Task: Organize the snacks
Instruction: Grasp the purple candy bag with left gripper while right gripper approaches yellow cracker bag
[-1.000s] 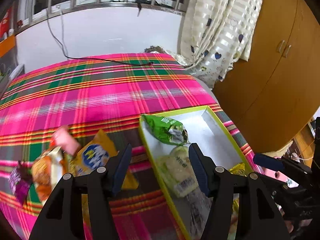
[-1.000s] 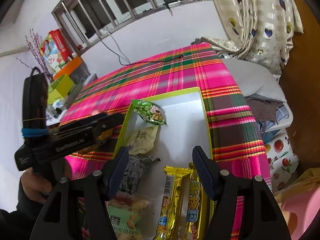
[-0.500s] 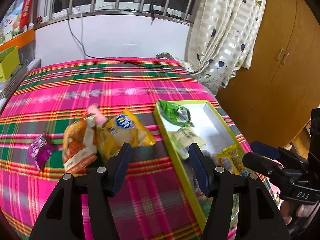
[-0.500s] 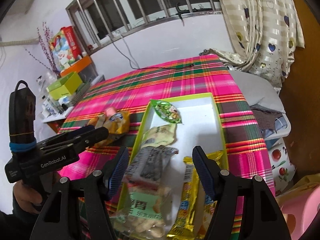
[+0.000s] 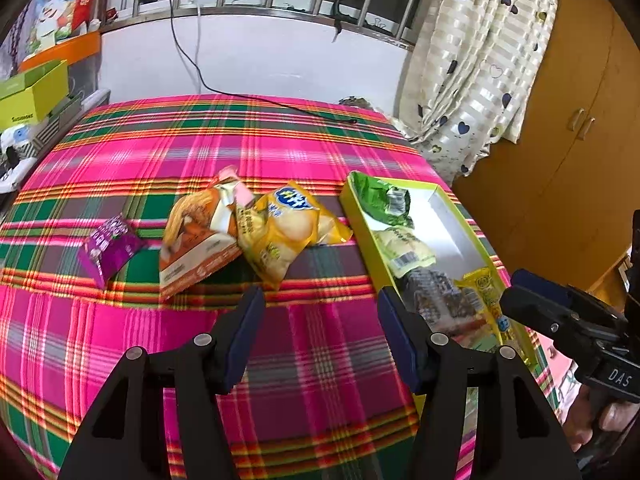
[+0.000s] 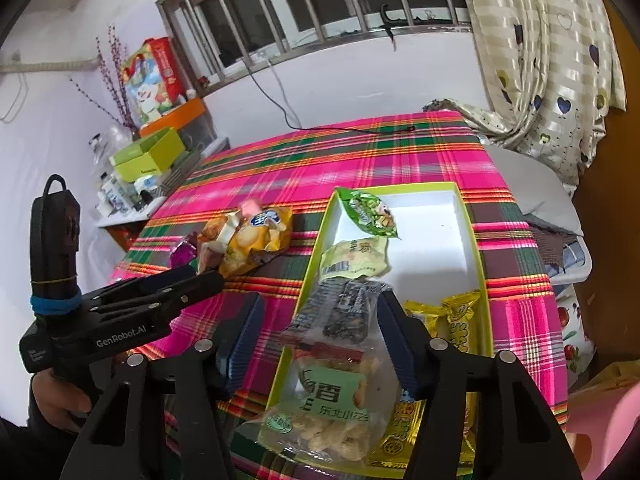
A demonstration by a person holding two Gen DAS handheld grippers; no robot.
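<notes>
While your left gripper (image 5: 320, 310) and right gripper (image 6: 318, 318) both hang wide apart and empty, three snack packets (image 5: 276, 232) lie loose on the plaid tabletop (image 5: 180, 144), just beside the tray (image 6: 474, 240), which gathers the sorted ones.

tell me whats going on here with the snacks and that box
A person is sorting snacks into a shallow lime-green box on a pink plaid bedspread. Several packets already lie inside it. Both the left gripper and right gripper are open and hold nothing. A yellow chip bag, an orange snack bag and a small purple packet are still outside the box.
</notes>
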